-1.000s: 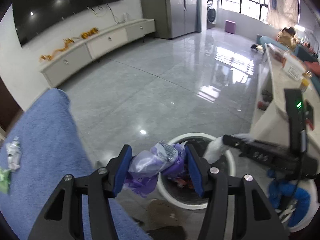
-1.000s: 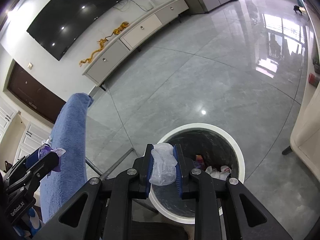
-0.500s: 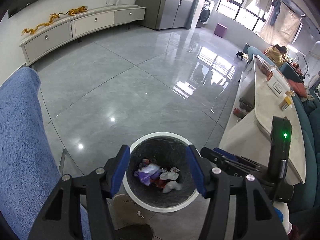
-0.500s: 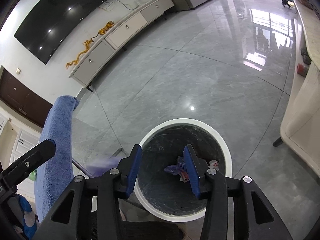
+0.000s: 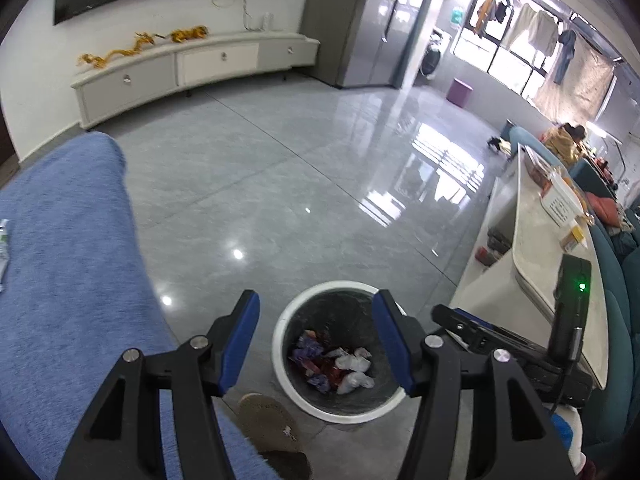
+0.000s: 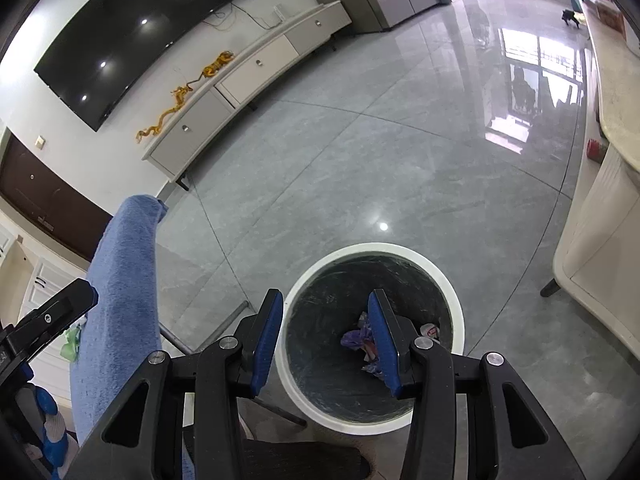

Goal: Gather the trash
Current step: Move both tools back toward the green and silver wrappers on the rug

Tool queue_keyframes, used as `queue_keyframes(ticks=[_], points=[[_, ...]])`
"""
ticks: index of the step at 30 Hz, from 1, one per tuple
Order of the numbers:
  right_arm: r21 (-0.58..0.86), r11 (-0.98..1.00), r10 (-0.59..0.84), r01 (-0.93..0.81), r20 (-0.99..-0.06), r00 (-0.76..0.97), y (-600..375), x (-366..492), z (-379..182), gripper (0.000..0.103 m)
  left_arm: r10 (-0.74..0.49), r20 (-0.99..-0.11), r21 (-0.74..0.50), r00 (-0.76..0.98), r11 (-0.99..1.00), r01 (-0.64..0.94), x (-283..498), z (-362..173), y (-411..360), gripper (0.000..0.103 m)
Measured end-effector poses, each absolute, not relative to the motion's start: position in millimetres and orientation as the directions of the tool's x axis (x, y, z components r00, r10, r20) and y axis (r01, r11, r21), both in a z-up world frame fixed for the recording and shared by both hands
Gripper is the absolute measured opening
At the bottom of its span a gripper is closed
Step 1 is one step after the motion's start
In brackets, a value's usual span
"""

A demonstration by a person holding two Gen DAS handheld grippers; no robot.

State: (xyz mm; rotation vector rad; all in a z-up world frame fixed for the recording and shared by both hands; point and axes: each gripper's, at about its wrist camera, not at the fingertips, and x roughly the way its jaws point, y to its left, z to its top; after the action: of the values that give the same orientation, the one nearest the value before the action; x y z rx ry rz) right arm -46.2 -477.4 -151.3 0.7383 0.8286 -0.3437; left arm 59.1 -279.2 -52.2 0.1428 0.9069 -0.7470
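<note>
A round white trash bin (image 5: 280, 364) with a dark liner stands on the grey floor, also in the right wrist view (image 6: 452, 304). Crumpled purple, white and red trash (image 5: 332, 364) lies at its bottom, partly visible in the right wrist view (image 6: 356, 338). My left gripper (image 5: 316, 340) is open and empty above the bin. My right gripper (image 6: 326, 336) is open and empty above the bin too. A clear wrapper (image 5: 3, 240) lies on the blue towel-covered table (image 5: 60, 280) at the far left. A green scrap (image 6: 70, 342) lies there too.
The blue table (image 6: 120, 300) is left of the bin. A white counter (image 5: 548, 264) with boxes stands right of it. A white TV cabinet (image 5: 180, 68) runs along the far wall. A slipper (image 5: 268, 420) is by the bin.
Both grippers opened over the bin: the left let go of purple plastic, the right a clear plastic wad, and both pieces now lie in the bin. Both grippers have since risen slightly.
</note>
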Motion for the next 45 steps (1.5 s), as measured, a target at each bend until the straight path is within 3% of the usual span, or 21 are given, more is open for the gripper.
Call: queue_keyframes(ticks=[9,16,20,29,35,40,43,45], points=[[0.447,0.753,-0.012,0.483,-0.725,0.689,-452.9,-43.0,-108.6,0.044,-0.533,-0.649,-0.189,0.543,0.804,0.564,66.1,-2.2,-202.4,0.057],[0.415,0.831,-0.002,0.371,-0.664,0.748,-414.1,-30.8,-51.2,0.044,-0.445,-0.589,-0.162,0.675,0.883,0.441,81.8,47.5,-111.2,0.057],[0.375,0.883,0.011,0.281,-0.616,0.788,-383.3,-21.9,-7.0,0.044,-0.372,-0.502,-0.174,0.781,0.928,0.331,89.1,97.9,-35.7,0.057],[0.346,0.937,0.137,0.042,-0.477,0.868,-309.2,-2.9,98.5,0.046,-0.242,-0.387,-0.116,0.890,0.970,0.214,64.7,173.0,72.7,0.058],[0.323,0.939,0.255,-0.117,-0.425,0.868,-258.0,11.2,152.6,0.048,-0.195,-0.373,-0.098,0.907,0.981,0.170,60.4,178.4,115.6,0.058],[0.280,0.945,0.286,-0.169,-0.456,0.842,-223.0,44.3,171.0,0.048,-0.160,-0.410,-0.095,0.898,0.987,0.132,73.6,156.2,130.5,0.058],[0.277,0.943,0.302,-0.183,-0.483,0.822,-202.4,68.6,168.0,0.049,-0.150,-0.439,-0.106,0.886,0.988,0.115,90.1,135.1,143.1,0.073],[0.300,0.934,0.326,-0.194,-0.493,0.806,-190.6,87.9,157.4,0.051,-0.151,-0.460,-0.115,0.875,0.987,0.110,106.0,118.7,150.1,0.074]])
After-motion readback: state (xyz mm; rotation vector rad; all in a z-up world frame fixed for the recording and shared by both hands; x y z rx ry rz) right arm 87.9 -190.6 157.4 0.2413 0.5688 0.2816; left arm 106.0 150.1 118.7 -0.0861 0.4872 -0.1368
